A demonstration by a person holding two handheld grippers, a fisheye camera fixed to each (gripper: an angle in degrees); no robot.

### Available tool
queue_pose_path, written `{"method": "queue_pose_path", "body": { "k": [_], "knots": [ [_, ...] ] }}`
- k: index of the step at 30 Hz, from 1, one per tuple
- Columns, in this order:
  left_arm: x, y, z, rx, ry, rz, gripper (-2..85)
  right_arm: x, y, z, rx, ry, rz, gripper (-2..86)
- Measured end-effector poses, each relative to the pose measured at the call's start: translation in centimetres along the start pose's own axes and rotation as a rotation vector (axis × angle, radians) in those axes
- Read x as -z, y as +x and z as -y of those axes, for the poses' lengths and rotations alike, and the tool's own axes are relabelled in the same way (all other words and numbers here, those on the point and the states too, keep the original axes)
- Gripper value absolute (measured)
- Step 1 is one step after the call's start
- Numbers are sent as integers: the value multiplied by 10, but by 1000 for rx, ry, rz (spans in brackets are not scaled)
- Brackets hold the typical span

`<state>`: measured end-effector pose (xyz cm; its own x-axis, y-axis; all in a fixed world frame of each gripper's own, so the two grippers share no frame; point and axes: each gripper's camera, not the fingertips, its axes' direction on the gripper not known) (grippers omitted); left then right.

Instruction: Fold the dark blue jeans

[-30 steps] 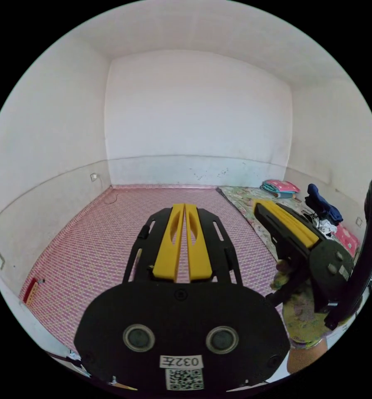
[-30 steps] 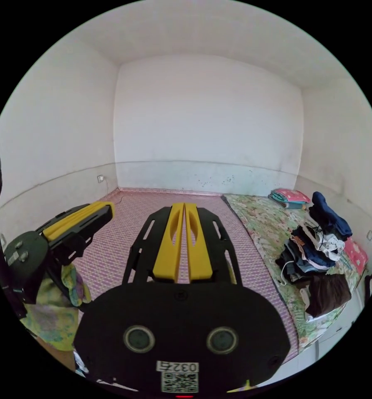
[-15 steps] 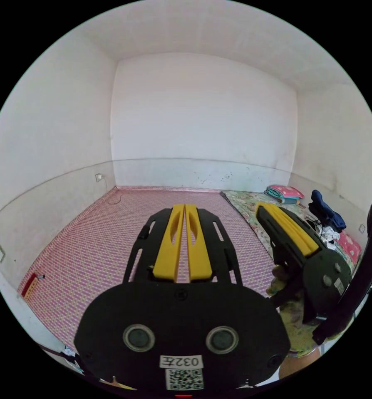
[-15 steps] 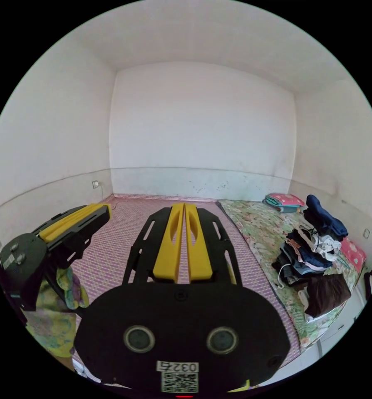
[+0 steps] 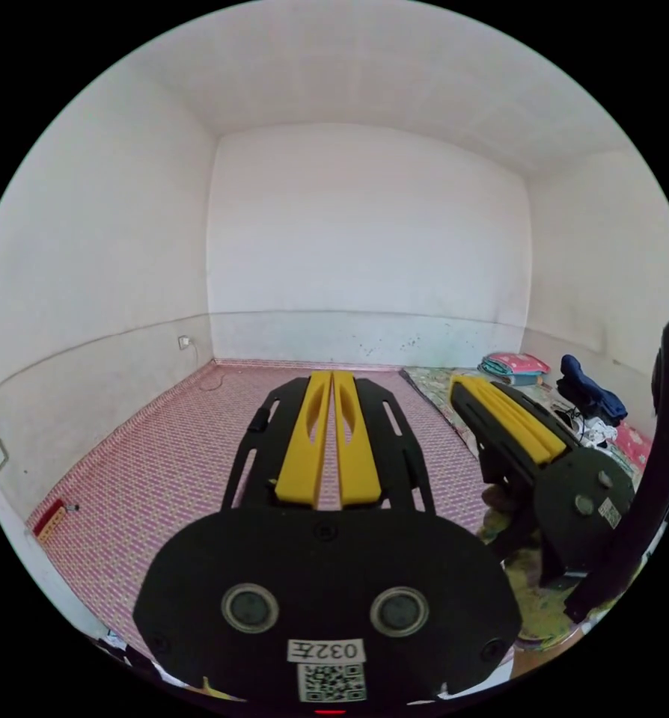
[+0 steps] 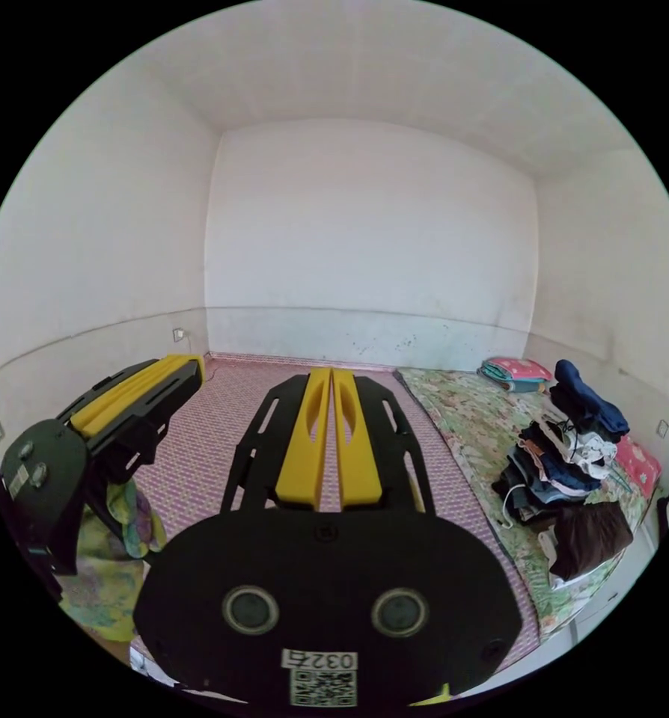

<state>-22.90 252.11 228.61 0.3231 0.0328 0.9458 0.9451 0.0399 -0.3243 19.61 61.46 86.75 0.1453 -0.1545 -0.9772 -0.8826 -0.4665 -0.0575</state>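
Note:
A heap of clothes lies on a flowered mat at the right, far from both grippers. A dark blue garment tops the heap and a bluish denim piece lies lower in it; I cannot tell which is the jeans. In the left gripper view the same dark blue garment shows past the other gripper. My left gripper is shut with nothing between its yellow jaws, held in the air over the floor. My right gripper is shut and holds nothing. Each shows beside the other: the right gripper, the left gripper.
A pink woven mat covers the floor up to the white walls. A folded pink and teal stack lies at the flowered mat's far end, a brown garment at its near end. A person's flowered sleeve shows behind the left gripper. A small red object lies by the left wall.
Both cameras have tilted up a little, so the floor sits lower in both views. Both grippers stay shut and side by side. The clothes have not moved.

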Motion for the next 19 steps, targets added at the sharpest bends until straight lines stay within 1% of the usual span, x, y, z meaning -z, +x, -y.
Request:
{"method": "queue_pose_path", "body": {
  "k": [13, 19],
  "knots": [
    [3, 62, -1, -31, 51, 33, -10, 21, -17, -1, 3, 43, -18, -10],
    [-2, 98, 10, -33, -13, -7, -10, 28, -31, 1, -9, -44, -6, -10]
  ]
}}
